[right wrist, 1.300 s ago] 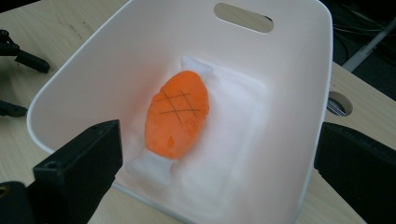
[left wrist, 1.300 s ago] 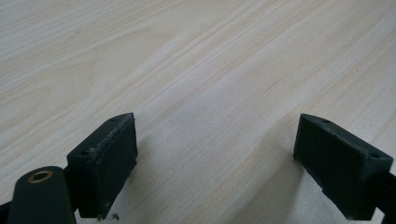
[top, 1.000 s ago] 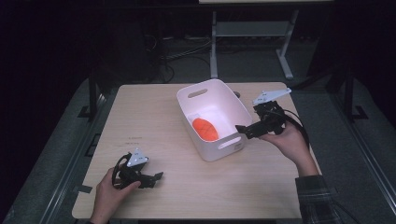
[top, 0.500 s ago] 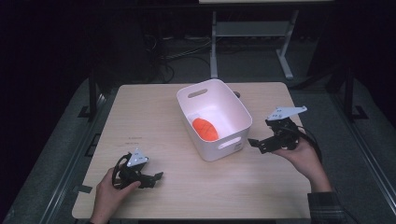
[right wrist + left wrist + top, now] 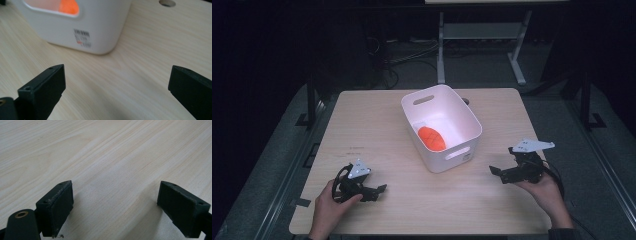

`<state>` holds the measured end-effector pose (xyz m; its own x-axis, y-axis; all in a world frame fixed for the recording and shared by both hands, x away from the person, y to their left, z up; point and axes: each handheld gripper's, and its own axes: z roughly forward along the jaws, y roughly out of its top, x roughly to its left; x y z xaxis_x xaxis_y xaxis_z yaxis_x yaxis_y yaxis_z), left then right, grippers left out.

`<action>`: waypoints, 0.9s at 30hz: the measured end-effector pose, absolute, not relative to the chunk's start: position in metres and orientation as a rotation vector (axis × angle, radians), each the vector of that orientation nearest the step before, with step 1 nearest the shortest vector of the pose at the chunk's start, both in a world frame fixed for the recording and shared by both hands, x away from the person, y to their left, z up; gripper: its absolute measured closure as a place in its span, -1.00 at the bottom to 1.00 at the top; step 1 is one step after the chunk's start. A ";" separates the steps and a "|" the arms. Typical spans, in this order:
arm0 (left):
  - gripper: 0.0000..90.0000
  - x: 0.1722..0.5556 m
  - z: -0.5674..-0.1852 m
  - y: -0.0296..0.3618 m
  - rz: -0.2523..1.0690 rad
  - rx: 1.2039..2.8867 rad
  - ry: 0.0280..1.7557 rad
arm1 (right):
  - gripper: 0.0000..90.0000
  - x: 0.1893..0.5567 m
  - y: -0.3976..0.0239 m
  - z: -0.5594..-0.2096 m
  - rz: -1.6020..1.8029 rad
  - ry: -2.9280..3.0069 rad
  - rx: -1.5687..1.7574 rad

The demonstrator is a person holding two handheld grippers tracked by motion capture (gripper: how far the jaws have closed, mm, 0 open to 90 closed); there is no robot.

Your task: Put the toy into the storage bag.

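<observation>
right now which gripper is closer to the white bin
Right. The right gripper sits just off the white bin's near right corner, open. The left gripper rests farther off, toward the table's near left, also open.

A white bin [image 5: 441, 127] with an orange object [image 5: 432, 137] inside stands on the worktop [image 5: 372, 120], ahead of both tools. The left tool [image 5: 379, 190] sits low on the worktop, well apart from the right tool [image 5: 495, 172], which is near the bin's nearest corner.
</observation>
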<state>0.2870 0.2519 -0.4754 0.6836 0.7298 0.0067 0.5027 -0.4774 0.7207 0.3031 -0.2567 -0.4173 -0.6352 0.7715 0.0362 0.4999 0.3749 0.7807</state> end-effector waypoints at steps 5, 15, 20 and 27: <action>-0.72 0.287 -0.475 0.252 0.409 2.180 0.941 | -0.98 0.292 -0.268 -0.437 1.112 2.275 1.160; -0.72 0.287 -0.475 0.252 0.409 2.180 0.941 | -0.98 0.272 -0.286 -0.463 1.068 2.257 1.247; -0.72 0.287 -0.475 0.252 0.409 2.180 0.941 | -0.98 0.266 -0.291 -0.469 1.050 2.248 1.261; -0.72 0.287 -0.475 0.252 0.409 2.179 0.941 | -0.98 0.265 -0.293 -0.479 0.997 2.274 1.268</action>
<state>0.2871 0.2519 -0.4754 0.6836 0.7298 0.0067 0.5026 -0.4773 0.7208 0.2653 -0.2930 -0.4785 -0.5372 0.8428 0.0330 0.5953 0.3512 0.7227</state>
